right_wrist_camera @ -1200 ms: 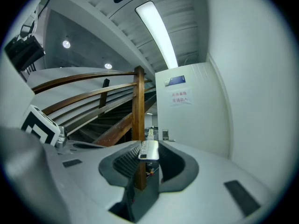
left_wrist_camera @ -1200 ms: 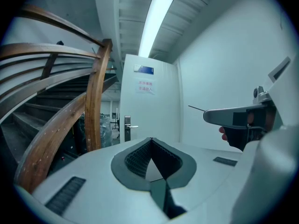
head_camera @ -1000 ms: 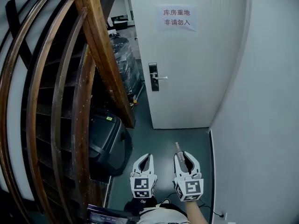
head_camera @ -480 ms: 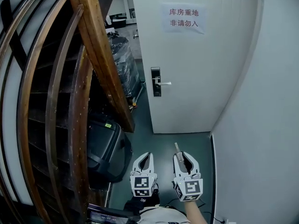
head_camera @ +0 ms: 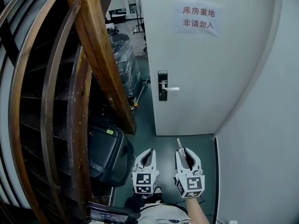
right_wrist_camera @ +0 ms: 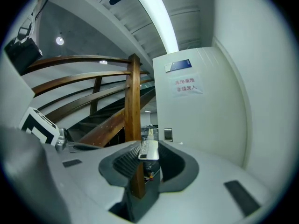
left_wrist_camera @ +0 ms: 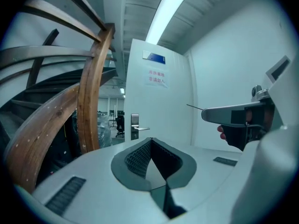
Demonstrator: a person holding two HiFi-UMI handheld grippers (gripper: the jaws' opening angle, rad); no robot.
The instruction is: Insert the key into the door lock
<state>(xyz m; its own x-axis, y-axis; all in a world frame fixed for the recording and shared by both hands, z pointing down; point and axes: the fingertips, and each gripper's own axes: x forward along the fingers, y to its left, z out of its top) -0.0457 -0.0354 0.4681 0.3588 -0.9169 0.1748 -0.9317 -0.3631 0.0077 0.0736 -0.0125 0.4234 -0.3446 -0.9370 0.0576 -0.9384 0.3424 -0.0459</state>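
Observation:
A white door (head_camera: pixel 196 69) stands ahead with a dark lock plate (head_camera: pixel 162 85) and a silver lever handle (head_camera: pixel 172 88) on its left edge. In the left gripper view the lock plate (left_wrist_camera: pixel 135 121) is far off. My right gripper (head_camera: pixel 181 150) is shut on a key (head_camera: pixel 178 143) whose metal blade pokes forward, well short of the door. The key (right_wrist_camera: pixel 149 149) sits flat between the pads, and the lock plate (right_wrist_camera: pixel 167 134) shows beyond it. My left gripper (head_camera: pixel 149 151) hangs beside the right one, shut with nothing in it; its pads (left_wrist_camera: pixel 140 155) meet at the tip.
A curved wooden stair railing (head_camera: pixel 100 55) fills the left side. Below it sits a black case (head_camera: pixel 106 155), and a wrapped pallet (head_camera: pixel 125 62) stands in the opening left of the door. A white wall (head_camera: pixel 261 139) closes the right. A paper notice (head_camera: pixel 196 18) hangs on the door.
The door and its lock now sit lower and further right in the head view and look nearer. Both grippers have risen slightly in the frame, still side by side.

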